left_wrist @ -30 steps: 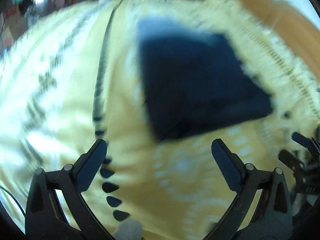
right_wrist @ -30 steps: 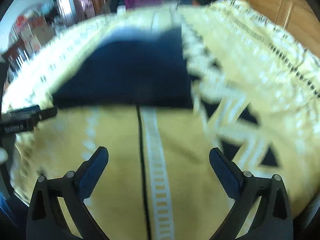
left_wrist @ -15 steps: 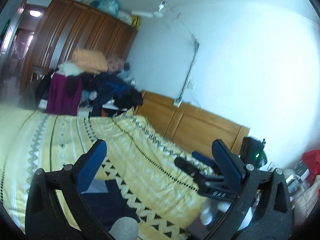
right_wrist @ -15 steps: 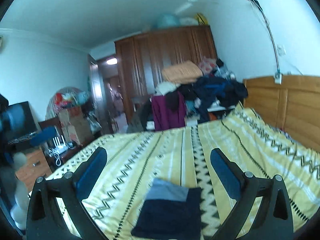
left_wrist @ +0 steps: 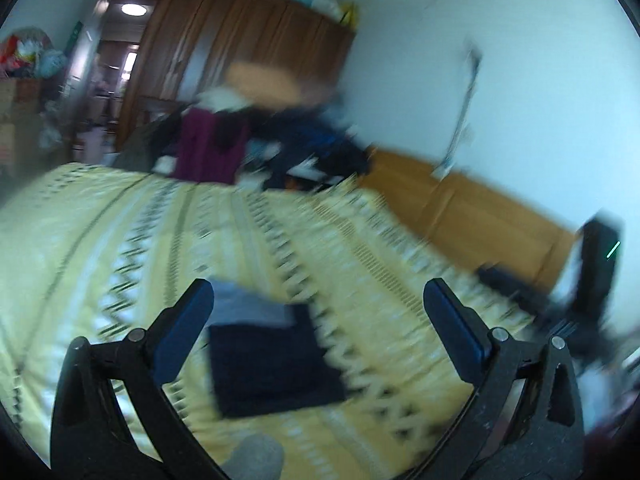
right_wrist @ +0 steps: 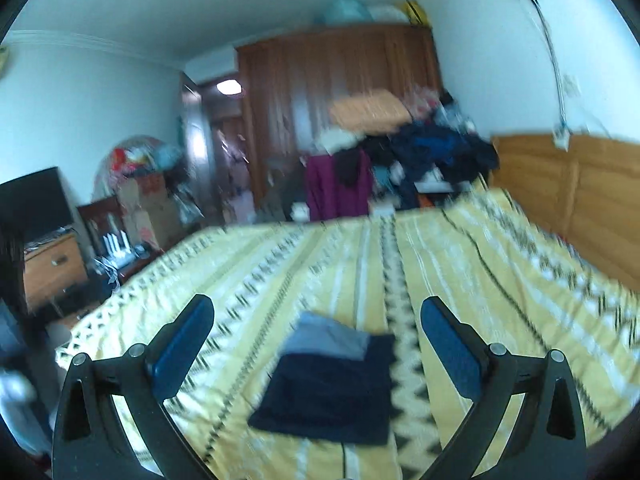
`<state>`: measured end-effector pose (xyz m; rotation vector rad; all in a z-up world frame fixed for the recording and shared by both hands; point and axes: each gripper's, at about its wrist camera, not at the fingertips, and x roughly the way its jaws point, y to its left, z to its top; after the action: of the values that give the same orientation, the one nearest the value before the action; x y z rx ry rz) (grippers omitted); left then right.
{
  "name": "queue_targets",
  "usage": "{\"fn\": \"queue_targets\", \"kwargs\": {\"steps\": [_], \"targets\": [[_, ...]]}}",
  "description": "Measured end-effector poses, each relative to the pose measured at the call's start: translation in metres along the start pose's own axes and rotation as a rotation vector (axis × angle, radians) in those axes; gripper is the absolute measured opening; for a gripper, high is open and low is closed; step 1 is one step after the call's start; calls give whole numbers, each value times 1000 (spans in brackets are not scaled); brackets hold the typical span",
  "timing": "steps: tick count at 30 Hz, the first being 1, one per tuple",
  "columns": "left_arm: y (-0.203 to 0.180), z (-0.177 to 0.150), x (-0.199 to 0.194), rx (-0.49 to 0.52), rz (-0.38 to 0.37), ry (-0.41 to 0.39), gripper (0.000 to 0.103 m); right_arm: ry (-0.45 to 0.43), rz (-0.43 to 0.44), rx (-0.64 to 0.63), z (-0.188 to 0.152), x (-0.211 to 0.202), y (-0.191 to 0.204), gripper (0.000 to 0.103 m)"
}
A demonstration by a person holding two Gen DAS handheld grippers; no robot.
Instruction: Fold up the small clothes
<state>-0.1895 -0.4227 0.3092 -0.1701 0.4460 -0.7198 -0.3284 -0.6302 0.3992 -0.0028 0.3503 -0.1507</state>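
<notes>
Now both grippers are raised and pulled back from the bed (right_wrist: pixel 500 280). One second ago each camera looked almost straight down at the dark cloth from close range; both now look out across the room, toward the wardrobe (right_wrist: pixel 340 92) and the clothes pile (right_wrist: pixel 400 152) beyond the bed.

I read the left gripper (left_wrist: pixel 318 308) as wide apart, with nothing between its fingers (left_wrist: pixel 182 332). The right gripper (right_wrist: pixel 316 324) is likewise spread wide and empty. Neither touches any fabric.

The folded garment (right_wrist: pixel 332 384) lies flat on the yellow patterned bedspread (right_wrist: pixel 520 320), near the front edge of the bed. In the right wrist view it sits between the two fingers in the picture, but well below them. It forms a compact dark navy rectangle. A lighter grey-blue band shows at its far edge. In the left wrist view the same garment (left_wrist: pixel 272 364) appears at lower centre, blurred by camera motion.

Judgement: the fold on this piece looks complete, since the shape is squared and both grippers have let go and withdrawn. The next step would call for another small item to be brought onto the bed. I see no further loose garment on the bedspread in either view. Motion blur limits detail, so I cannot confirm how even the edges are.
</notes>
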Motion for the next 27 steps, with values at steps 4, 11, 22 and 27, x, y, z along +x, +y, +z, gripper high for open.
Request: {"fn": "queue_targets", "kwargs": {"steps": [4,11,22,27], "targets": [[29,-64,55,50,159,164,103,204,-61,-17,-77,58,-20,103],[76,-131,116,82,335,415,103,518,-127,55,-214,146,-55,103],[122,-212,173,44,401,693,103,773,-225,85,-311,205,-84,103],[121,-212,164,45,385,663,103,755,-230,99,-315,203,-86,103]]}}
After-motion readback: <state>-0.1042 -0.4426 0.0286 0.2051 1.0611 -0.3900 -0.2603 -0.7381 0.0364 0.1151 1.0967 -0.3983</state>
